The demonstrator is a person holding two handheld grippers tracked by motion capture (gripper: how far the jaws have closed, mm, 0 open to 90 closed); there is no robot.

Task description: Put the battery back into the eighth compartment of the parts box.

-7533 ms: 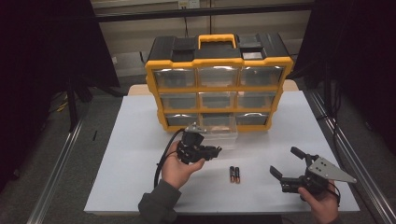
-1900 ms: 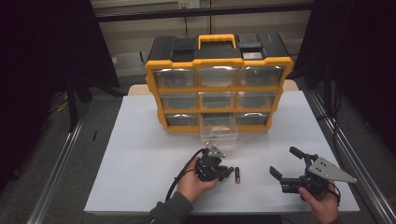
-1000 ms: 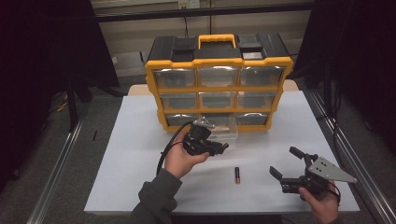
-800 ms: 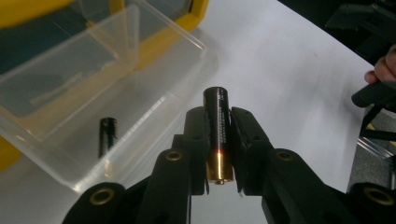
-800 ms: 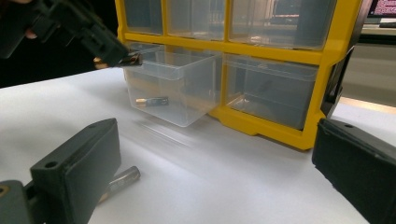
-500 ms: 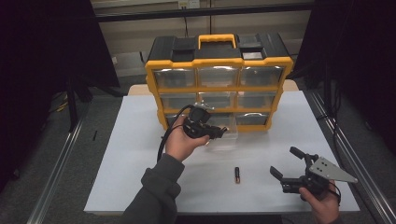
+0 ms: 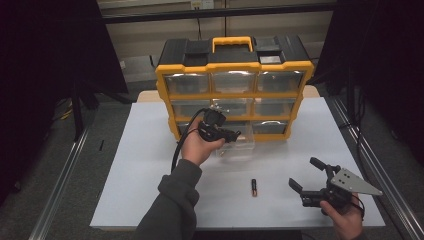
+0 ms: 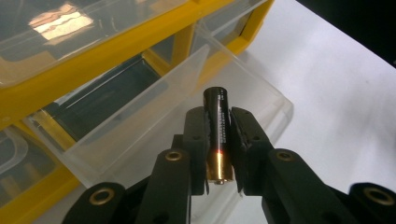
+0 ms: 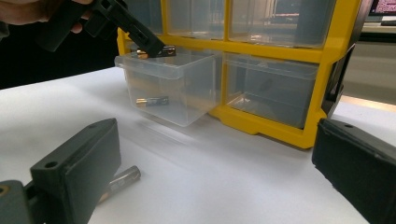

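A yellow and black organizer (image 7: 232, 95) with clear drawers stands at the back of the table. Its bottom middle drawer (image 7: 246, 144) is pulled out. My left gripper (image 7: 234, 135) is shut on a black and gold battery (image 8: 217, 135), held just above the open drawer (image 8: 154, 93). In the right gripper view, that gripper (image 9: 154, 46) hovers at the drawer's rim (image 9: 177, 63), and another battery (image 9: 152, 101) lies inside. A further battery (image 7: 253, 187) lies on the white table. My right gripper (image 7: 307, 175) rests open at the front right, nothing between its jaws.
The white tabletop (image 7: 150, 165) spreads wide to the left and front. The loose battery (image 9: 120, 181) lies just beyond my right gripper's left jaw. A metal rail (image 7: 380, 175) runs along the right table edge; the person's sleeve (image 7: 172, 210) comes in at the bottom.
My left gripper took one of the two batteries off the table and carried it up and back to the open drawer. One battery stays on the table. The right gripper has not moved.
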